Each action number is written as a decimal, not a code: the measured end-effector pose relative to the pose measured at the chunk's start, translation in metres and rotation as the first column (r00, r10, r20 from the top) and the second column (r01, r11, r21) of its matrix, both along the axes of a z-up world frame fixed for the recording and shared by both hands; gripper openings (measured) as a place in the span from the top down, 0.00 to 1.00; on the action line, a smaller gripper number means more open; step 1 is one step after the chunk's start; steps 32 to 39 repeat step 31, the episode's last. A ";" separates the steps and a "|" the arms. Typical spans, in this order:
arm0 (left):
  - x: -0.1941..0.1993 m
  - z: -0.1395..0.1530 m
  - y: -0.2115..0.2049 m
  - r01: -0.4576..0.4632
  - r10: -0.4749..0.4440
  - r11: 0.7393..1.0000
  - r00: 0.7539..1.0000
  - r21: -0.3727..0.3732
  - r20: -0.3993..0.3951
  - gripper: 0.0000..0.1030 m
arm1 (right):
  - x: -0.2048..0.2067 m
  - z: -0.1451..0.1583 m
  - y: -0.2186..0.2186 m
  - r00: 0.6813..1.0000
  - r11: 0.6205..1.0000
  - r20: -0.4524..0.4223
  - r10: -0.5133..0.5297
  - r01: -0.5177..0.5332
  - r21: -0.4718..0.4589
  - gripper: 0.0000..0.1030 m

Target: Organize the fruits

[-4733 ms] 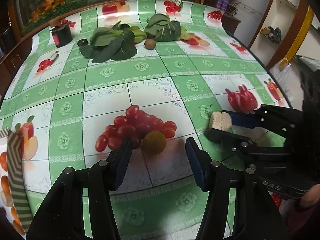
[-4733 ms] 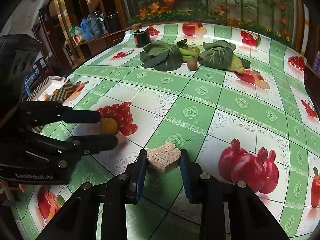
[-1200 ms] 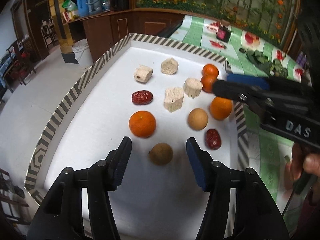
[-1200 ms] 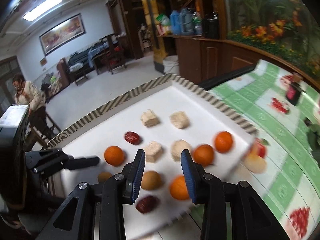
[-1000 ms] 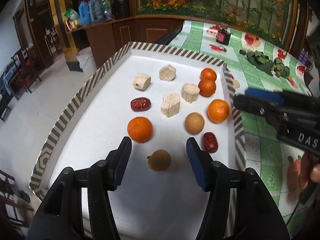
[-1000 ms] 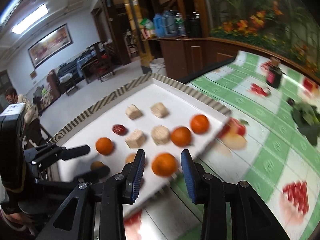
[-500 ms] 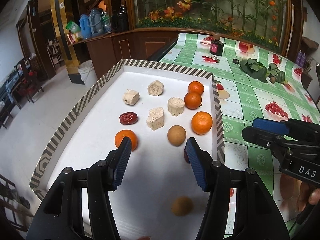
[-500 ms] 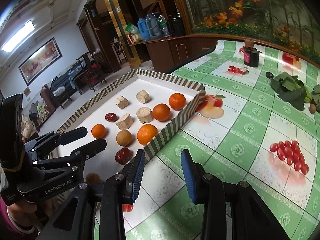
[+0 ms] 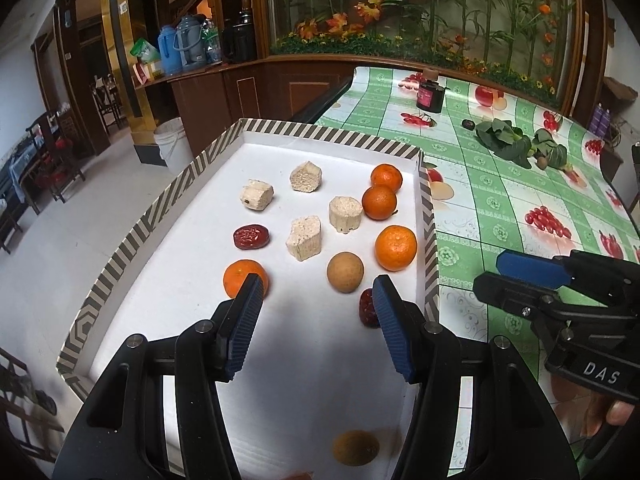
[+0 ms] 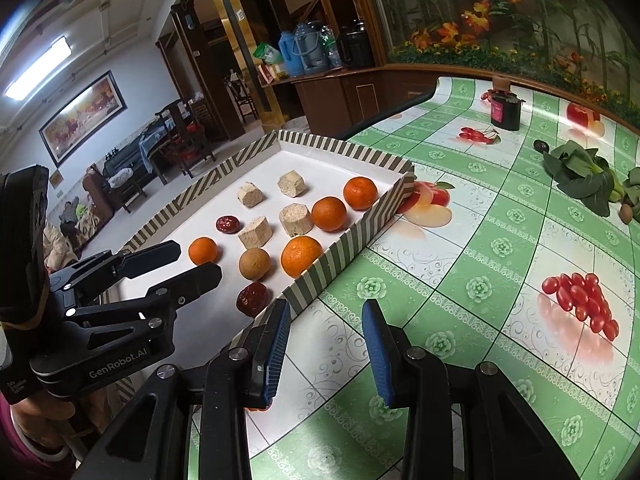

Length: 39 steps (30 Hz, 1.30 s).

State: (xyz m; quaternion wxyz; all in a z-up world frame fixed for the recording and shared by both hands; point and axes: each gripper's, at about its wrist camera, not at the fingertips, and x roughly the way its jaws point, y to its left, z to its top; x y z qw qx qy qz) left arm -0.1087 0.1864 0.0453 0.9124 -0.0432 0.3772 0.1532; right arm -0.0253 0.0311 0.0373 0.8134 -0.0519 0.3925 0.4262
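Both grippers have pulled back from the tray point(image 9: 132, 226) since the earlier frames. The left gripper point(image 9: 316, 320) stands apart and empty; the brown fruit point(image 9: 356, 447) lies below its fingers, with oranges point(image 9: 395, 248) and cane chunks point(image 9: 304, 237) ahead. The right gripper point(image 10: 324, 354), also apart and empty, hovers over tablecloth point(image 10: 460, 280). Far ahead of it lies a small kiwi point(image 10: 626, 213) by the greens point(image 10: 580, 174): probably light, soft and prone to rolling, best pinched gently across its middle.

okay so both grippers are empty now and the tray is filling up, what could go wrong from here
The small brown round fruit lies loose at the near end of the white tray with the striped rim, under the open left gripper; it might roll or get knocked. The tray's far corner seems to reach past the green checked tablecloth, so added weight there could tip it.
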 end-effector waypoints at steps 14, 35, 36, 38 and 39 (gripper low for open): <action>0.002 0.000 0.001 -0.003 0.003 1.000 1.000 -0.009 -0.007 0.44 | -0.004 0.002 0.004 1.000 1.000 0.006 0.017 -0.017 -0.005 0.65; 0.004 0.008 -0.012 0.027 -0.027 1.000 0.999 0.011 0.023 0.44 | -0.003 -0.001 0.003 1.000 1.000 0.005 0.018 -0.018 -0.018 0.65; 0.004 0.008 -0.012 0.027 -0.027 1.000 0.999 0.011 0.023 0.44 | -0.003 -0.001 0.003 1.000 1.000 0.005 0.018 -0.018 -0.018 0.65; 0.004 0.008 -0.012 0.027 -0.027 1.000 0.999 0.011 0.023 0.44 | -0.003 -0.001 0.003 1.000 1.000 0.005 0.018 -0.018 -0.018 0.65; 0.004 0.008 -0.012 0.027 -0.027 1.000 0.999 0.011 0.023 0.44 | -0.003 -0.001 0.003 1.000 1.000 0.005 0.018 -0.018 -0.018 0.65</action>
